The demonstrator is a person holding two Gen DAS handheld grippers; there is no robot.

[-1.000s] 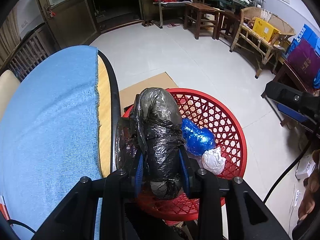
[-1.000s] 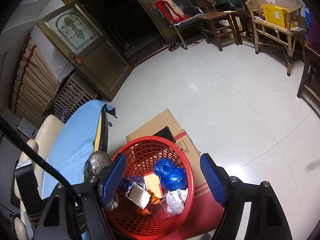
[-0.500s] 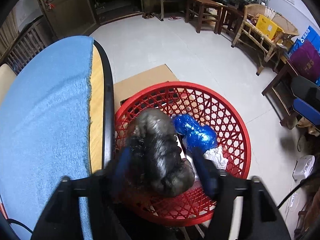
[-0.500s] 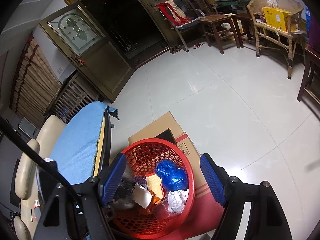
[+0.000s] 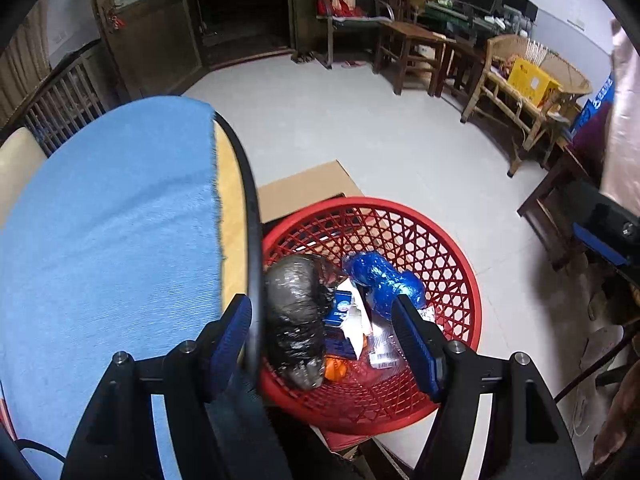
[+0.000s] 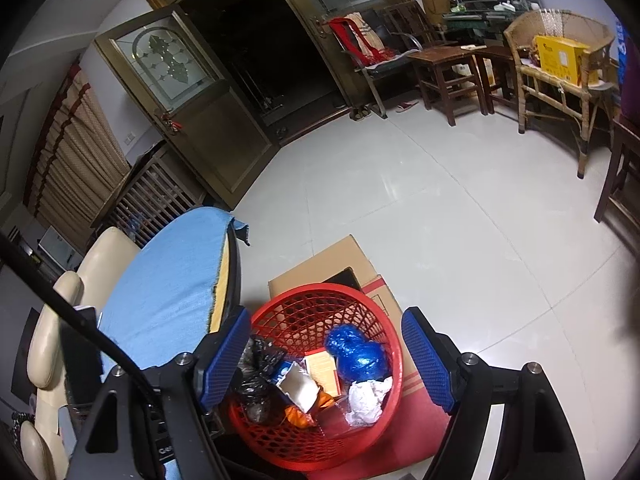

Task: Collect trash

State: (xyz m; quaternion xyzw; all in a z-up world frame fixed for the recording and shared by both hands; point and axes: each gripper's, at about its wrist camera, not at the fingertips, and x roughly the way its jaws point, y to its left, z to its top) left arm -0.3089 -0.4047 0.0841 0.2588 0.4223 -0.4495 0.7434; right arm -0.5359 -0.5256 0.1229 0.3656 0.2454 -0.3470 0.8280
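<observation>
The left tool (image 5: 322, 334) has just been opening and hangs spread and empty above the red basket (image 5: 460, 256). The black trash bag (image 5: 294, 312) lies inside, lower centre of frame. The right tool (image 6: 326, 360) gapes empty beside the blue-clothed tabletop (image 6: 168, 300).

The left tool (image 5: 322, 334) now stands open and empty, its jaws having just opened; the black bag (image 5: 296, 312) it gripped a second ago lies in the red basket (image 5: 452, 264).
</observation>
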